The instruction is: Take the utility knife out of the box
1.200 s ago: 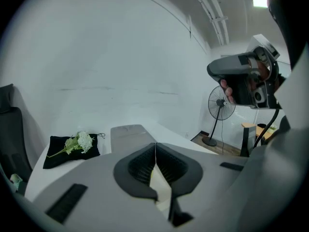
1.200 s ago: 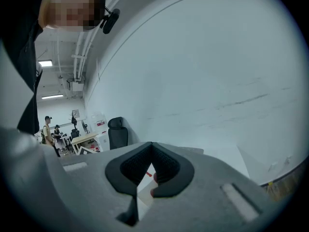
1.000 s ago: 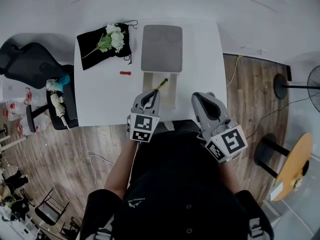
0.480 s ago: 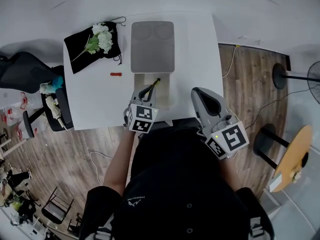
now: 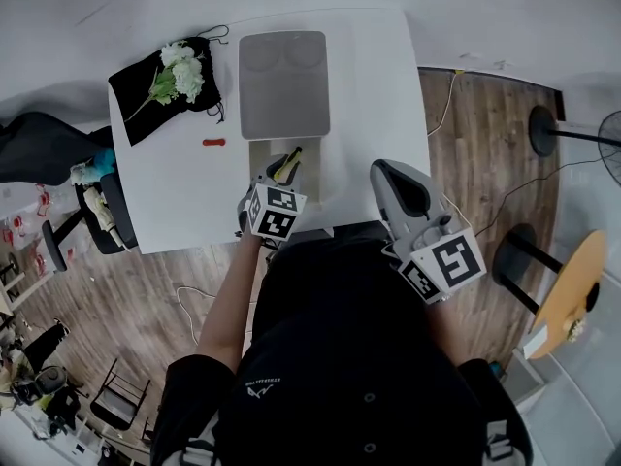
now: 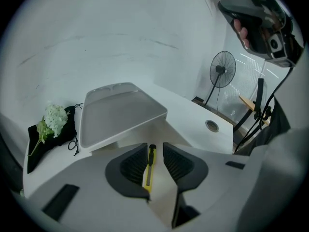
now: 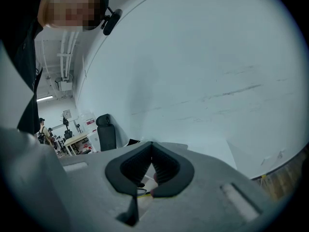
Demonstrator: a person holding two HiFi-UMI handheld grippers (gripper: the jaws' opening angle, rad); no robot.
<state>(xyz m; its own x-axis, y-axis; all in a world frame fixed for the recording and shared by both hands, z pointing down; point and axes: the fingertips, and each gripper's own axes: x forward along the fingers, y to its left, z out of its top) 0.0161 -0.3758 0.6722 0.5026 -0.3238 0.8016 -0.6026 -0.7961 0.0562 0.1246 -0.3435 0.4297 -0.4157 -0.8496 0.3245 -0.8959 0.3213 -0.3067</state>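
At the far left of the head view, a black office chair (image 5: 39, 149) stands beside the white table (image 5: 374, 95). On the table's left far corner lies a black drawstring pouch (image 5: 146, 100) with a sprig of white flowers (image 5: 179, 69) on top. A small red object (image 5: 214, 143) lies on bare tabletop to the right of the pouch, apart from it.

At table centre, the box is open. Its grey lid (image 5: 283, 83) is swung back to the far side, and the beige box base (image 5: 315, 168) sits on the near side. The utility knife (image 6: 149, 170), yellow with a black tip, lies lengthwise over the beige floor of the base, tip pointing toward the lid.

The left gripper (image 6: 155, 146) points steeply down into the base. Its jaws have just been opening and now stand apart, one on each side of the knife. The knife sits in the gap nearer the left pad, and neither pad clamps it, so the tool has hold of nothing.

The right gripper (image 7: 151, 145) is held at the table's near edge, right of the box and well apart from it, pointing toward the white wall. Its jaw tips meet, with nothing gripped.

A pedestal fan (image 6: 221, 71) stands on the wood floor at far right.
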